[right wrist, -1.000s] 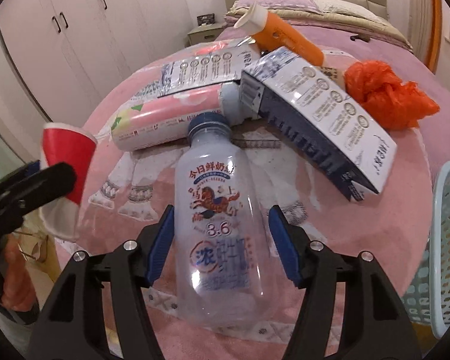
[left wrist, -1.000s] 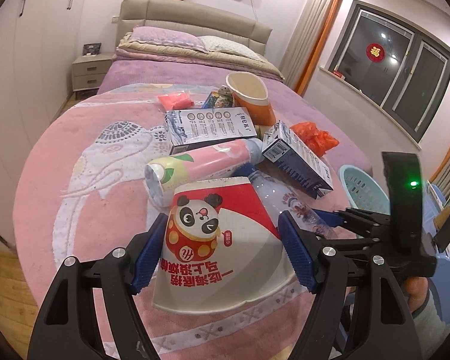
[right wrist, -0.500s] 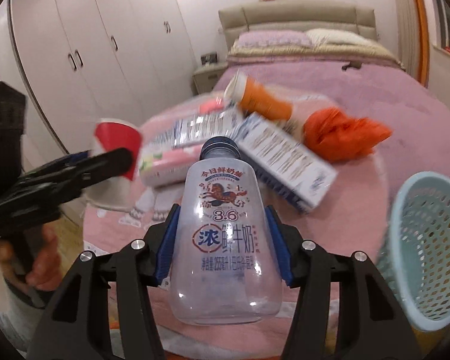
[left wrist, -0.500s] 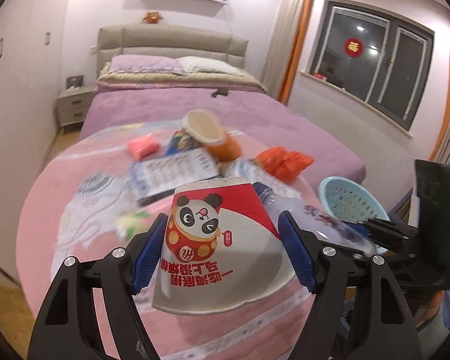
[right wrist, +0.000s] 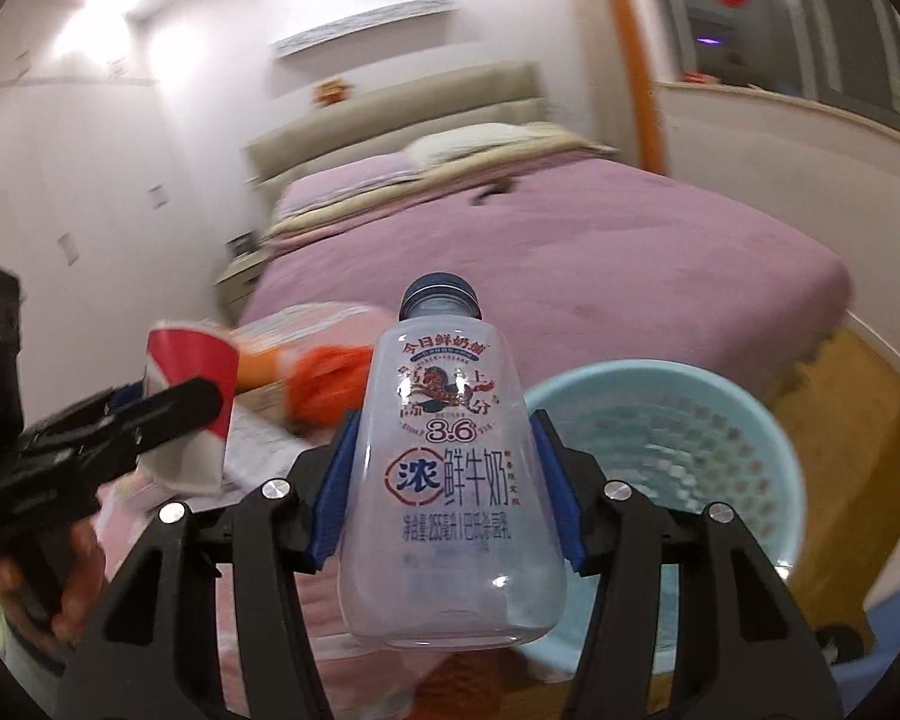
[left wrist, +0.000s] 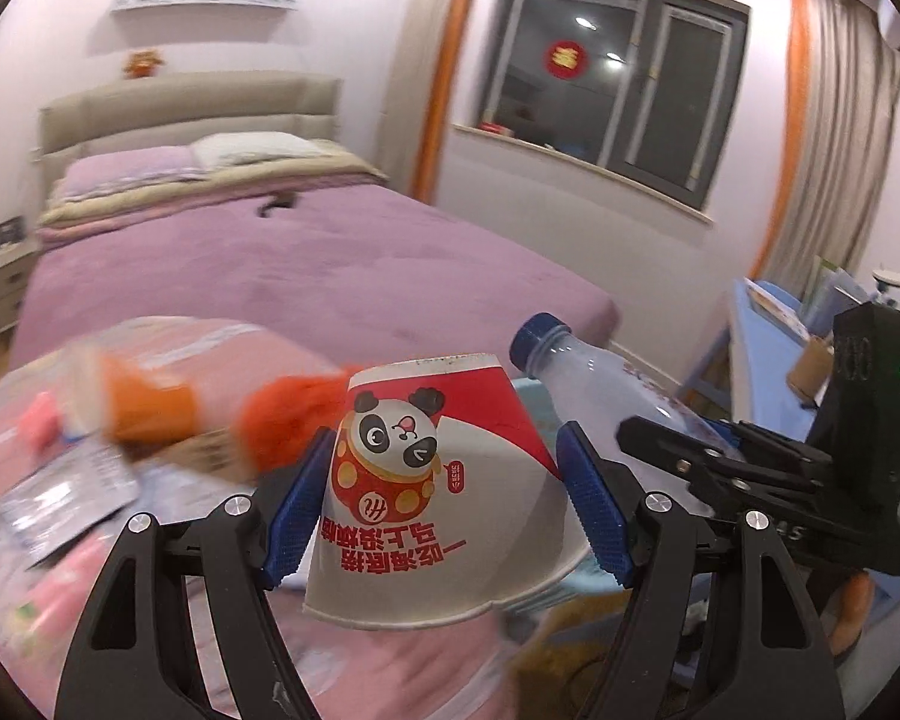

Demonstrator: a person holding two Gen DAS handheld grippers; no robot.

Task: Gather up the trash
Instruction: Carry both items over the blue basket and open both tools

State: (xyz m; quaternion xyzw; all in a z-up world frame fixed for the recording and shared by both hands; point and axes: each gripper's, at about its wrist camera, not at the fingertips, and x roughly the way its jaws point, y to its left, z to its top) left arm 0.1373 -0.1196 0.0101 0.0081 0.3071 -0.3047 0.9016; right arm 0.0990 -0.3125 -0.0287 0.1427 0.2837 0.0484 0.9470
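My left gripper (left wrist: pixel 444 504) is shut on an upside-down red and white paper cup with a panda print (left wrist: pixel 432 480), held in the air. My right gripper (right wrist: pixel 447 486) is shut on a clear plastic milk bottle with a blue cap (right wrist: pixel 447 468), also lifted; this bottle also shows in the left wrist view (left wrist: pixel 594 378). A light blue mesh basket (right wrist: pixel 690 456) stands just right of and below the bottle. The left gripper with the cup shows at the left of the right wrist view (right wrist: pixel 180 408).
More trash lies blurred on the pink round table (left wrist: pixel 168 540): an orange cup (left wrist: pixel 144 408), a crumpled orange bag (left wrist: pixel 288 414), a printed box (left wrist: pixel 60 498). A purple bed (left wrist: pixel 306 264) lies behind. A blue desk (left wrist: pixel 768 336) stands right.
Both grippers have lifted their loads off the table and swung right. The basket has come close under the right gripper. The table trash has slid to the left of both views.
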